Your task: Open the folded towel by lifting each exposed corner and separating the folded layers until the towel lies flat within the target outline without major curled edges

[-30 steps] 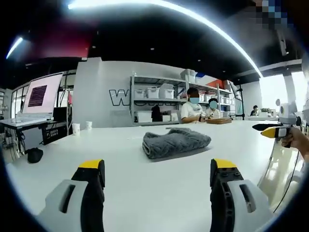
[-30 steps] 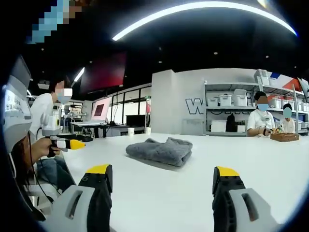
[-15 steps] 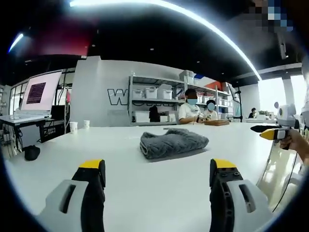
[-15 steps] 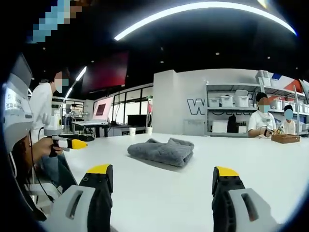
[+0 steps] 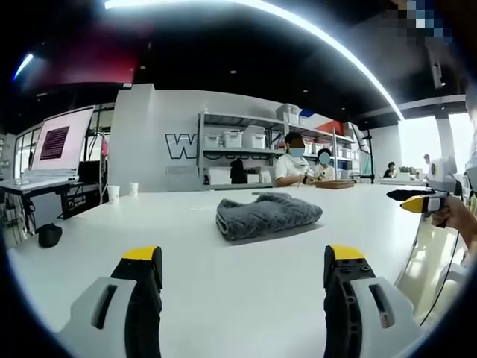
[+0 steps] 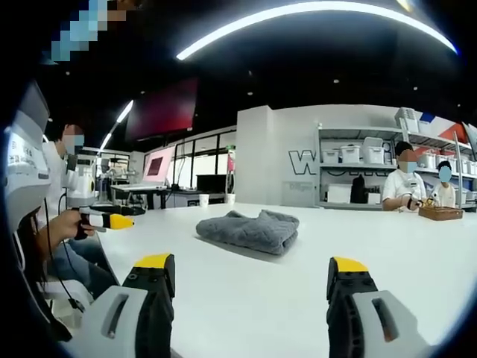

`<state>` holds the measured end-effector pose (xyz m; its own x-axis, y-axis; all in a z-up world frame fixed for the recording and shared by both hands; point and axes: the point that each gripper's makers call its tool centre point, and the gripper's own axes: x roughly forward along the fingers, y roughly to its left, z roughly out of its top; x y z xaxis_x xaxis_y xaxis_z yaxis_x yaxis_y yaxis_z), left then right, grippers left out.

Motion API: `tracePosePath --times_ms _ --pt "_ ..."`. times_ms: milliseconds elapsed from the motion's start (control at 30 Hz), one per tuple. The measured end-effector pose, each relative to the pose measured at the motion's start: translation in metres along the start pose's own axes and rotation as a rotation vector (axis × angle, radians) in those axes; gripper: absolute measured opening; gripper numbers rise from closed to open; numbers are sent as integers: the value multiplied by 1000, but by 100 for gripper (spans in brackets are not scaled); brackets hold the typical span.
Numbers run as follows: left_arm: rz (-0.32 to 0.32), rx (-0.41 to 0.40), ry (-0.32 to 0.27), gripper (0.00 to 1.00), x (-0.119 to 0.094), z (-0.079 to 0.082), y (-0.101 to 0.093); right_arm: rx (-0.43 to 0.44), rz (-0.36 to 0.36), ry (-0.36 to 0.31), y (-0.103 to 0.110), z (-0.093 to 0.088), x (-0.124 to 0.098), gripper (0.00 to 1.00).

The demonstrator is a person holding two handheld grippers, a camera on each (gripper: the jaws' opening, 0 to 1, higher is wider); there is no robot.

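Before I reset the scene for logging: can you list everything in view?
towel: one, grey, folded, mid-table
table: one, white
paper cups: two, white, table's far left edge
shelving: one, grey, holding white bins, at back wall
seated people: two, white tops, at table's far end
wooden tray: one, brown, before them
monitor: one, lit, far left
left gripper: yellow tips, jaws apart
right gripper: yellow tips, jaws apart
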<state>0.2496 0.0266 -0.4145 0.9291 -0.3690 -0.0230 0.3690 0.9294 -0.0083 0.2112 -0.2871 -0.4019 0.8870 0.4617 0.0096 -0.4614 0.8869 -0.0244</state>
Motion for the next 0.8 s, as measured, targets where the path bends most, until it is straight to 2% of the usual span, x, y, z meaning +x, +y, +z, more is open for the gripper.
tracePosePath --times_ms 367,567,800 --pt "0 -1 6 87 1 -1 0 3 -6 3 -1 -3 0 82" --pt "17 17 -22 89 1 3 3 -3 -14 4 -4 -3 -1 82" --pt "24 23 -25 88 1 4 5 -4 -22 4 -7 -2 -1 82"
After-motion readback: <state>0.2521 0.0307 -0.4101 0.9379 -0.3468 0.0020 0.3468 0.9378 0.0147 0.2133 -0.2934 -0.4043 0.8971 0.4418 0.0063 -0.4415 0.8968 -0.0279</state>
